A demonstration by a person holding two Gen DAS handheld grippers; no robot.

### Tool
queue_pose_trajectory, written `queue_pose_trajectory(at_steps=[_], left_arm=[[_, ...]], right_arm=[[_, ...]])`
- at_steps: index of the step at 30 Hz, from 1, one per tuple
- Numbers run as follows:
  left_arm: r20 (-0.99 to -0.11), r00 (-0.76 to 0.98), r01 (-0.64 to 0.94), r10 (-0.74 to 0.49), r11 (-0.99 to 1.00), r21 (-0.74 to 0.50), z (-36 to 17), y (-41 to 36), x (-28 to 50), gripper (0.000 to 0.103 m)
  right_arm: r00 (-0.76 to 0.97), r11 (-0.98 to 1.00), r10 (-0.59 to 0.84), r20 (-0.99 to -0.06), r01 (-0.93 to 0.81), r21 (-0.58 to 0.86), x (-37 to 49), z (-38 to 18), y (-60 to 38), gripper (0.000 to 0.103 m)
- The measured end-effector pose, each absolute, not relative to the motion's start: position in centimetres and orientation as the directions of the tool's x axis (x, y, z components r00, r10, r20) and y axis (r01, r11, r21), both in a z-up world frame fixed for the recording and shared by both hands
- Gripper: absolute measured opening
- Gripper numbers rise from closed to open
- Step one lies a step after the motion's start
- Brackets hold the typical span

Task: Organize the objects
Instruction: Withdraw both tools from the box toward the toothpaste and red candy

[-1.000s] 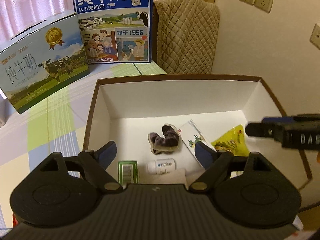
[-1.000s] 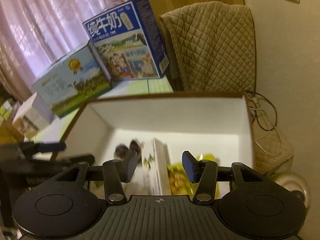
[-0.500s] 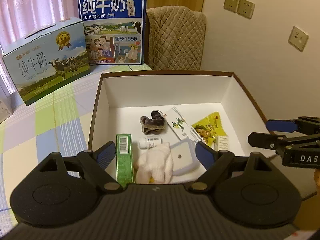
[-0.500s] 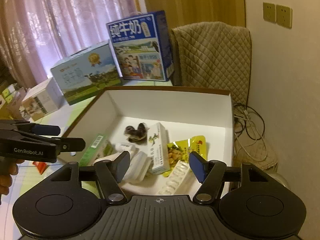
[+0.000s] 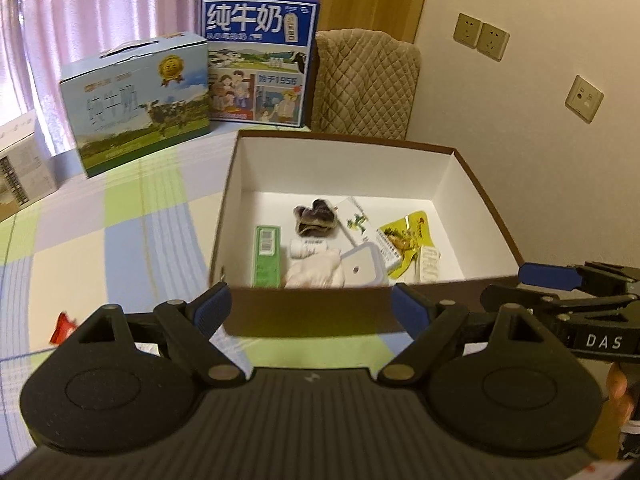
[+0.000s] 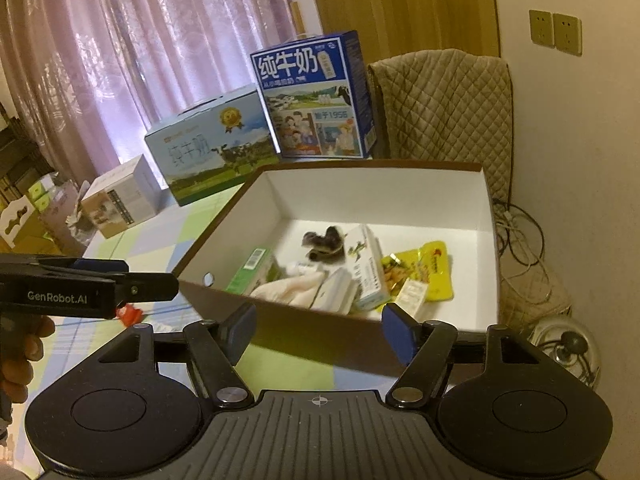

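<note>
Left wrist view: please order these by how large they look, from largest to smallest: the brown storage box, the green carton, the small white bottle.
1. Brown storage box, by far the largest.
2. Green carton.
3. Small white bottle, partly covered by a white cloth, yet clearly smallest.

All lie at a similar distance, so the order is safe.

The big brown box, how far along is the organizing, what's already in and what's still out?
Done: the brown box already holds a green carton, a small white bottle, a dark cloth bundle, a yellow snack packet and more. In hand: nothing; the left gripper and right gripper are both open and empty. Left: a small red item lies on the tablecloth outside the box.
</note>
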State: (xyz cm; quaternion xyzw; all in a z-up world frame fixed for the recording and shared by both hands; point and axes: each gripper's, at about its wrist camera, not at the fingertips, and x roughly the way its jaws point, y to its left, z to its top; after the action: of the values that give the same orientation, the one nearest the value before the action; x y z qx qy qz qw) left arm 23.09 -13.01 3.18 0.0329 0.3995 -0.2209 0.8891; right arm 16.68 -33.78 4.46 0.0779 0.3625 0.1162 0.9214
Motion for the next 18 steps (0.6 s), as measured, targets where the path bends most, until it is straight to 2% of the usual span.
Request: queue_pose_trajectory(at_steps=[18], left_arm=[[-0.753,0.607,0.269,-0.254,0.957,-0.106,1.3,-3.9,17.8,0.084]], right_arm=[[0.647,0.936,0.352,-0.676,-0.268,0.230,13.6,2.4,-26.3,0.067]])
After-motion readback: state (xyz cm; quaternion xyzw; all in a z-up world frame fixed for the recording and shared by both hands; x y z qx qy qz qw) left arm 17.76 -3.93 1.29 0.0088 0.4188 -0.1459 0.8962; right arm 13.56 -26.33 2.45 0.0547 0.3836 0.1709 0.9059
